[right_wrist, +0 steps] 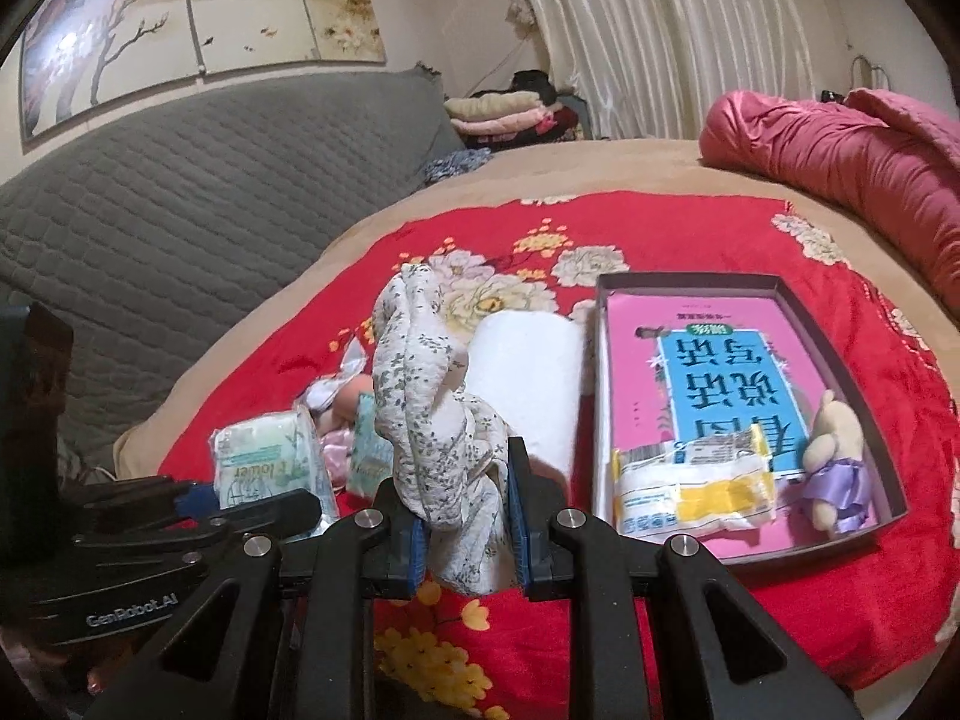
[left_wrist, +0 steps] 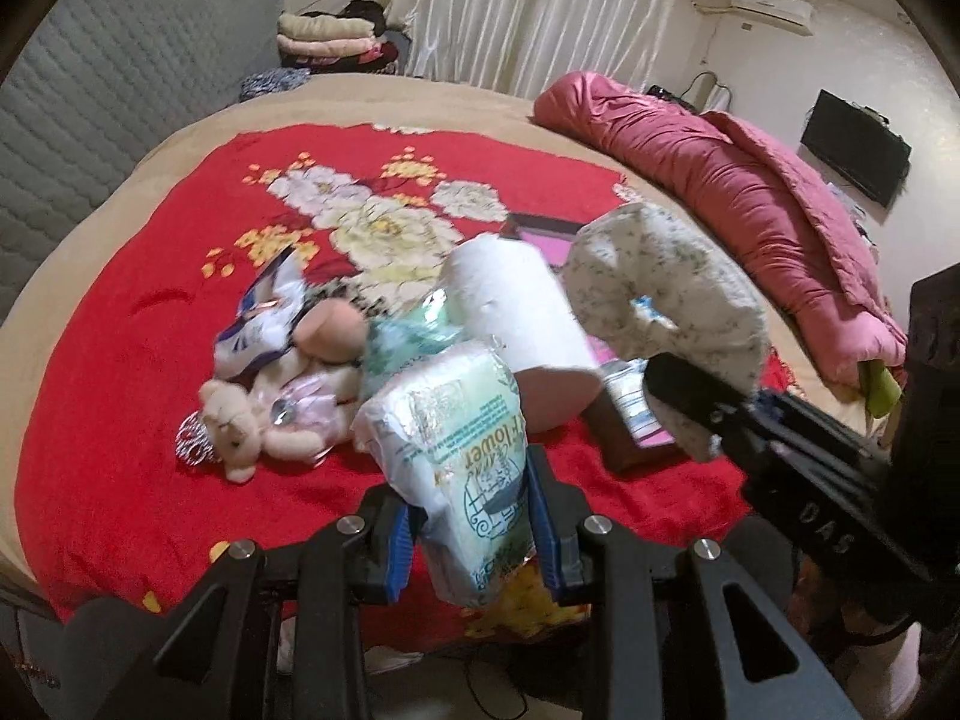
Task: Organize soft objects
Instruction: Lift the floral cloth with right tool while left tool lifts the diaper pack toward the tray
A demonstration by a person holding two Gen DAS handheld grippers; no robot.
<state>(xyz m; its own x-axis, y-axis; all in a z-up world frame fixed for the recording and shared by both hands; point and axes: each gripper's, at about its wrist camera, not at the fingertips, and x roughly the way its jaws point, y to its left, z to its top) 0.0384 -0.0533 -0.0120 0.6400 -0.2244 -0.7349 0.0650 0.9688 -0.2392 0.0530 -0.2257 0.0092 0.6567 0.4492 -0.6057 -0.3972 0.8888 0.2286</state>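
Observation:
My left gripper (left_wrist: 474, 516) is shut on a green-and-white tissue pack (left_wrist: 456, 432), held above the red blanket; the pack also shows in the right wrist view (right_wrist: 264, 468). My right gripper (right_wrist: 465, 516) is shut on a floral white cloth (right_wrist: 420, 396), which hangs in the air at the right of the left wrist view (left_wrist: 660, 288). A white paper roll (left_wrist: 522, 324) lies behind the pack. A beige teddy bear (left_wrist: 246, 432) and a blue-white pouch (left_wrist: 264, 324) lie to the left. A dark box (right_wrist: 864, 360) holds a pink book (right_wrist: 714, 372), a yellow-white pack (right_wrist: 690, 486) and a small bear (right_wrist: 834, 450).
The red flowered blanket (left_wrist: 150, 276) covers a tan bed. A rolled pink quilt (left_wrist: 738, 180) lies along the right side. A grey quilted headboard (right_wrist: 180, 204) stands at the left. Folded clothes (left_wrist: 330, 36) are stacked at the far corner by the curtains.

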